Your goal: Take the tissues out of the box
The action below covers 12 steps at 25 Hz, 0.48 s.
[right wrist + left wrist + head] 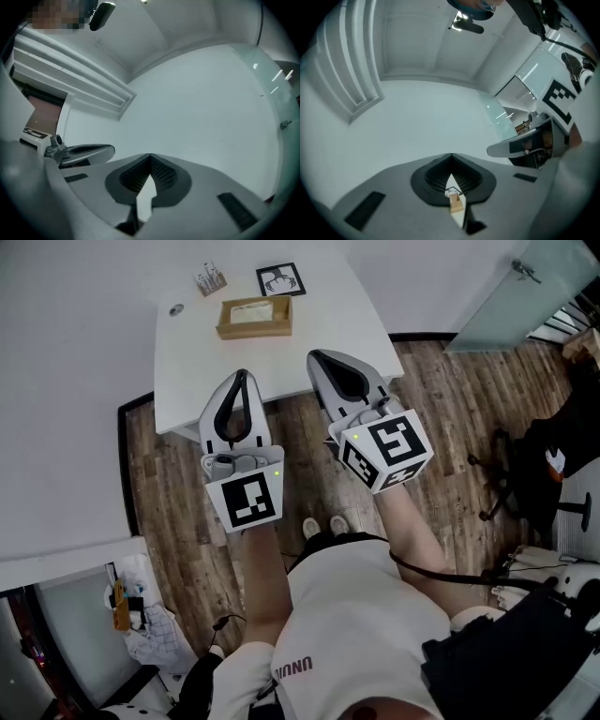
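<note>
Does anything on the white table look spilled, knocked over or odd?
Nothing stands out. The brown box lies flat on the table, and nothing is spilled around it.

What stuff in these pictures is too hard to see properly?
1. Tissue box, head view: too small and far away to tell whether a tissue sticks out.
2. Small object near the far edge of the table, head view: too small to name.
3. Same box, left gripper view: only a sliver shows; the left gripper, jaws together, hides the rest.
4. Right gripper view: no box shows there at all.
</note>
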Tool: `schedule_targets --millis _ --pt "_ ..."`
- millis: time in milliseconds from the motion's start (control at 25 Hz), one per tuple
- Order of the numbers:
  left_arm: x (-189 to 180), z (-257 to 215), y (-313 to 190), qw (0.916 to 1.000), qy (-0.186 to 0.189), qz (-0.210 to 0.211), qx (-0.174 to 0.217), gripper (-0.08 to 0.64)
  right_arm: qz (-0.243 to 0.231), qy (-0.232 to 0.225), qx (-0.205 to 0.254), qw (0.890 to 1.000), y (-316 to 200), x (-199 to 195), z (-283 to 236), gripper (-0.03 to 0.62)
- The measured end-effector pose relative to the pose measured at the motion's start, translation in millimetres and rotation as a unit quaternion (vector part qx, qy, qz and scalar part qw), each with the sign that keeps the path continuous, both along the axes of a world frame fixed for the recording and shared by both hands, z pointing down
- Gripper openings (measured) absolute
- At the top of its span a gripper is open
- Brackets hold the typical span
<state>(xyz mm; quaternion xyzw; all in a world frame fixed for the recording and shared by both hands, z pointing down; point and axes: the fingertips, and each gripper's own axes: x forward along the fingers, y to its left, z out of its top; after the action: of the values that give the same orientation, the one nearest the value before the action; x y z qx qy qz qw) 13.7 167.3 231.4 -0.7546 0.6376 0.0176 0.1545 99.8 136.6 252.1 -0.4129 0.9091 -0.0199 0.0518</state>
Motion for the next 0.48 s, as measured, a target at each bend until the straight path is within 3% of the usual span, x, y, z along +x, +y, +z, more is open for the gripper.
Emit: schedule_targets --millis 480 --pt "-2.9 1.0 -3.5 1.0000 0.002 -0.002 -0.002 0.012 0.002 -0.001 -0.003 1.000 -3.6 0.0 1.1 0.018"
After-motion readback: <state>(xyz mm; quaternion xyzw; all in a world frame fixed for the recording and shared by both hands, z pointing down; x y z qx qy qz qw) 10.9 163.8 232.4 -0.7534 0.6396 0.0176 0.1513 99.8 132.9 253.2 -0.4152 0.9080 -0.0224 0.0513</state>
